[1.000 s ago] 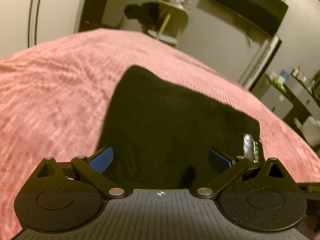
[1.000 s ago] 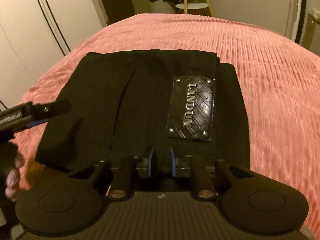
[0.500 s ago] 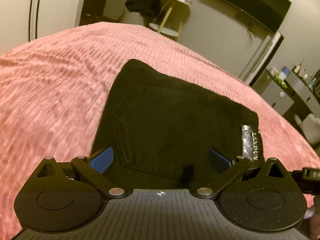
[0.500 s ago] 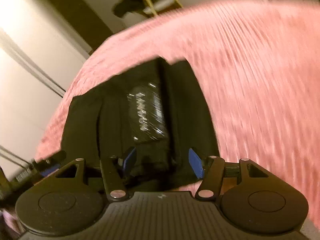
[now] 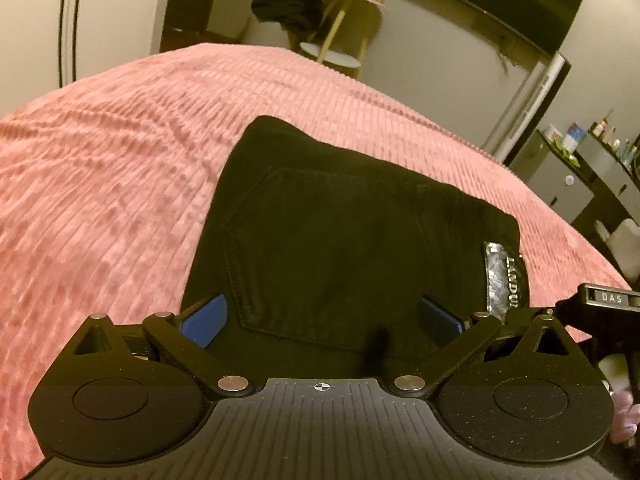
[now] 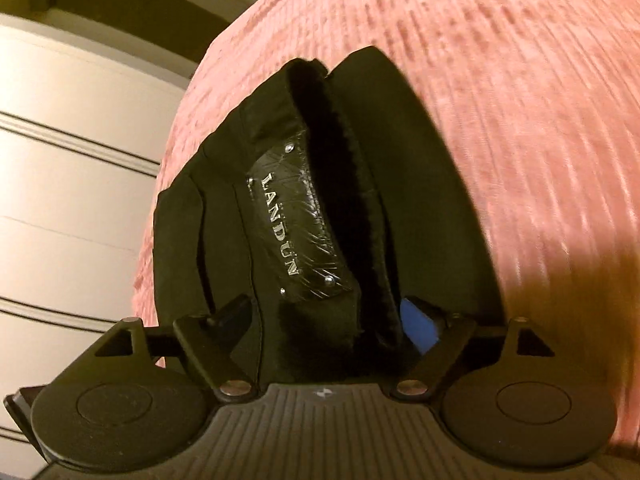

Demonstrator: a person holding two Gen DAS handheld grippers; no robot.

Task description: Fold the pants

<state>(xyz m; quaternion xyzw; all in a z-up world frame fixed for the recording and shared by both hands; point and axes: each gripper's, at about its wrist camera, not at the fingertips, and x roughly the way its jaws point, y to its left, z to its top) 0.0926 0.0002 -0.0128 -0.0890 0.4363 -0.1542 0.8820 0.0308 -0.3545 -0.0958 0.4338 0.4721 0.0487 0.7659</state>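
Note:
The black pants lie folded into a compact rectangle on the pink ribbed bedspread, back pocket up, with a shiny "LANDUN" patch at the right edge. My left gripper is open, blue pads spread wide over the near edge of the pants. In the right wrist view the pants show their stacked layers edge-on with the patch in the middle. My right gripper is open, its jaws on either side of the near folded edge. The right gripper's body shows at the left wrist view's right edge.
A stool draped with dark clothing stands beyond the bed. A white cabinet and a cluttered dark shelf are at the right. White wardrobe doors stand to the left of the bed.
My right gripper has opened from shut, tilted over and dropped to the near right edge of the pants. My left gripper stayed open and rose slightly.

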